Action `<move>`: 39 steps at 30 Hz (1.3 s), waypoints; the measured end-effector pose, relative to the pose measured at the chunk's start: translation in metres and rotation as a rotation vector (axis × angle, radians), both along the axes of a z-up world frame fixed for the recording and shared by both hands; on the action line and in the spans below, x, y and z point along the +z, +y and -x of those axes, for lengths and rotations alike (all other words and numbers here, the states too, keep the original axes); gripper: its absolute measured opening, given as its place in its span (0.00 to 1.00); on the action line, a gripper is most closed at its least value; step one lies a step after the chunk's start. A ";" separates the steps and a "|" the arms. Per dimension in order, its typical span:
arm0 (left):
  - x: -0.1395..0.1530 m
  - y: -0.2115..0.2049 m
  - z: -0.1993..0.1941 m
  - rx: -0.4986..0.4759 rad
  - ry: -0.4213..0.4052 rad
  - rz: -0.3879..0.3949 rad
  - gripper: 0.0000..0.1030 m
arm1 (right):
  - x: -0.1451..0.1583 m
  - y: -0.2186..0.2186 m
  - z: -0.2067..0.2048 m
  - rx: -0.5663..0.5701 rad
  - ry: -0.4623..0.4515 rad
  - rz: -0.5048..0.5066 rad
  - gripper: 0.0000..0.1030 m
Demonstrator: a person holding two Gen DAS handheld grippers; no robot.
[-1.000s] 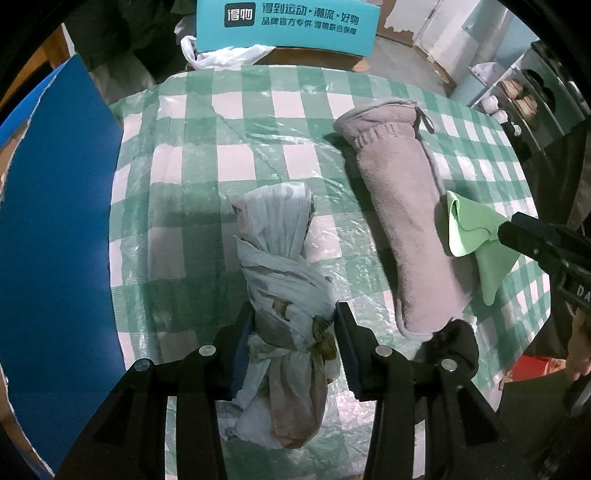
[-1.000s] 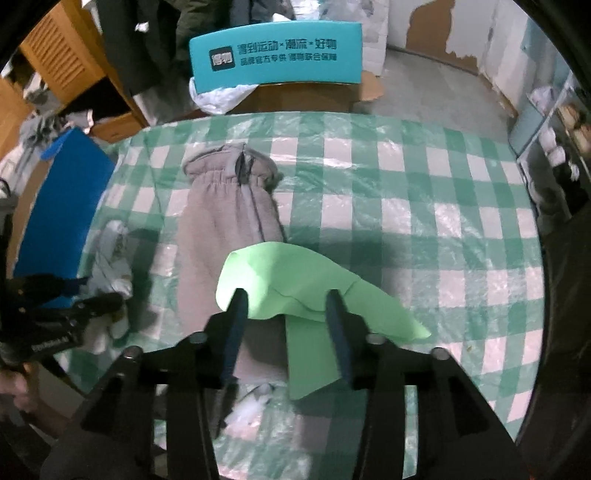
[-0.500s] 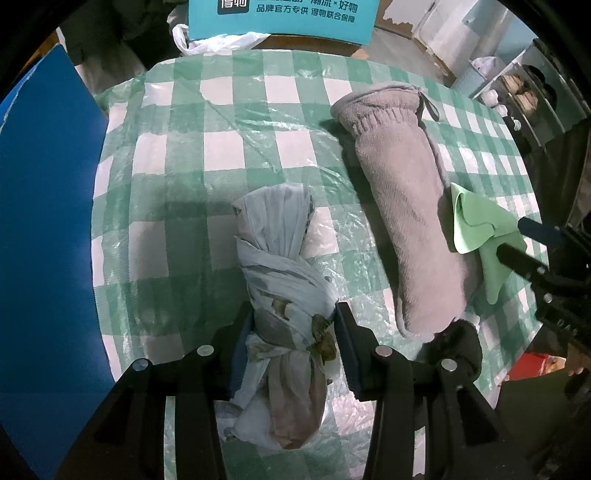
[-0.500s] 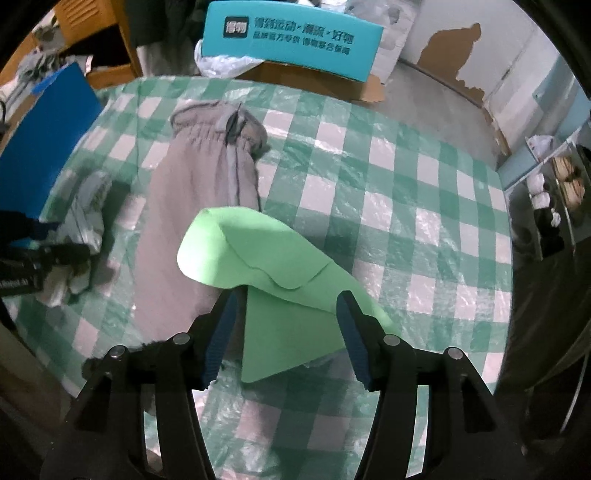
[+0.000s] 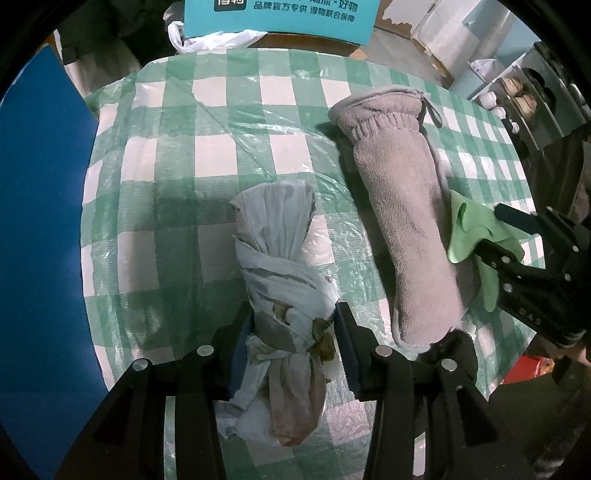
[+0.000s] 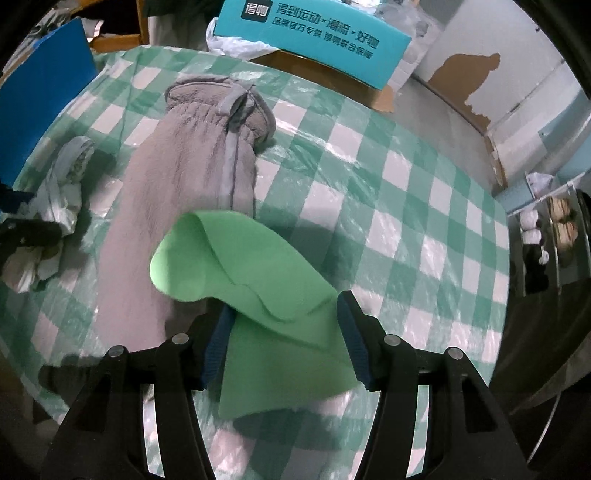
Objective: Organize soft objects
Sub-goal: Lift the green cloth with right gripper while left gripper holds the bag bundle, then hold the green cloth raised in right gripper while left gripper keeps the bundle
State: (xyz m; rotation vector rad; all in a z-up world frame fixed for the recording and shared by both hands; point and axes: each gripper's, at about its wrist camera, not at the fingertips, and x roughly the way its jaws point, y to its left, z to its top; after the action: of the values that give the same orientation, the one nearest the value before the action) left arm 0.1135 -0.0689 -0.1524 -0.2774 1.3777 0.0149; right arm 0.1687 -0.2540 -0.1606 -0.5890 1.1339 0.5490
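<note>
My left tongs (image 5: 293, 334) pointed steeply down and were clamped on the knotted pale cloth bundle (image 5: 282, 280), both pads pressed into its stained lower part, just above the knot. The bundle lay lengthwise on the green-checked tablecloth (image 5: 177, 155), its twisted top pointing away from me. Beside it on its right lay the long grey fleece cover (image 5: 406, 218), gathered end toward the teal box (image 5: 280, 14) past the table's far edge. A blue board (image 5: 37, 221) stood at the table's left side.

My right tongs (image 6: 284, 332) had the green cloth (image 6: 255, 280) between the pads. The jaws had just been opening, and the right pad (image 6: 351, 332) stood clear of the fabric, so that was a loose hold at best, jaws apart. The green cloth drooped over the near end of the grey cover, folded edge curling up, with its lower flap hanging toward me.
</note>
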 end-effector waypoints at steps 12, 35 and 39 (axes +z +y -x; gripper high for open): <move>-0.003 0.002 -0.002 -0.001 0.012 0.012 0.42 | -0.010 0.002 -0.023 -0.039 0.143 -0.135 0.10; 0.005 0.006 0.003 0.004 0.003 0.021 0.42 | 0.019 -0.024 -0.024 -0.184 0.216 -0.336 0.05; 0.005 0.006 0.003 -0.002 0.008 0.020 0.42 | 0.010 -0.023 -0.024 -0.174 0.202 -0.269 0.36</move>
State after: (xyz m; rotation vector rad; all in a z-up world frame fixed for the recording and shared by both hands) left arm 0.1102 -0.0633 -0.1474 -0.2930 1.3869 0.0009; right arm 0.1932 -0.2767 -0.1501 -0.2026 1.2624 0.6074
